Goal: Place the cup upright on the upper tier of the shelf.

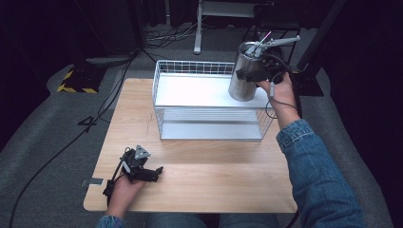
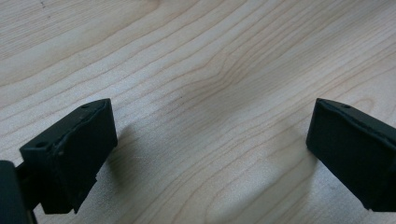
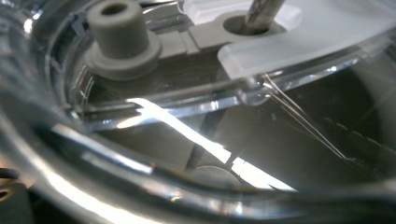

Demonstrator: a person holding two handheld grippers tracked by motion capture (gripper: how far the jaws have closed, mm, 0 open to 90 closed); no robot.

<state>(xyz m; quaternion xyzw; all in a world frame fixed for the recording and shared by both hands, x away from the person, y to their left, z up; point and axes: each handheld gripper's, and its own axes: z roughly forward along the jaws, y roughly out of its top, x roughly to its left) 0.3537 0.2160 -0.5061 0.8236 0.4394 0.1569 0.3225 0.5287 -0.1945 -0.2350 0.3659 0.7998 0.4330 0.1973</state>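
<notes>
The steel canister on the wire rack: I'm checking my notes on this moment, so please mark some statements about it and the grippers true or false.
1. The shiny steel cylindrical canister stands upright on the top shelf of the white wire rack. True.
2. The canister sits at the rack's left end. False: it is at the right end.
3. The left gripper holds a wooden block. False: it is open and holds nothing, low over the light wooden table.
4. The right gripper is up at the canister, near its rim. True.
5. The rack's lower shelf carries a second canister. False: nothing stands there.
</notes>
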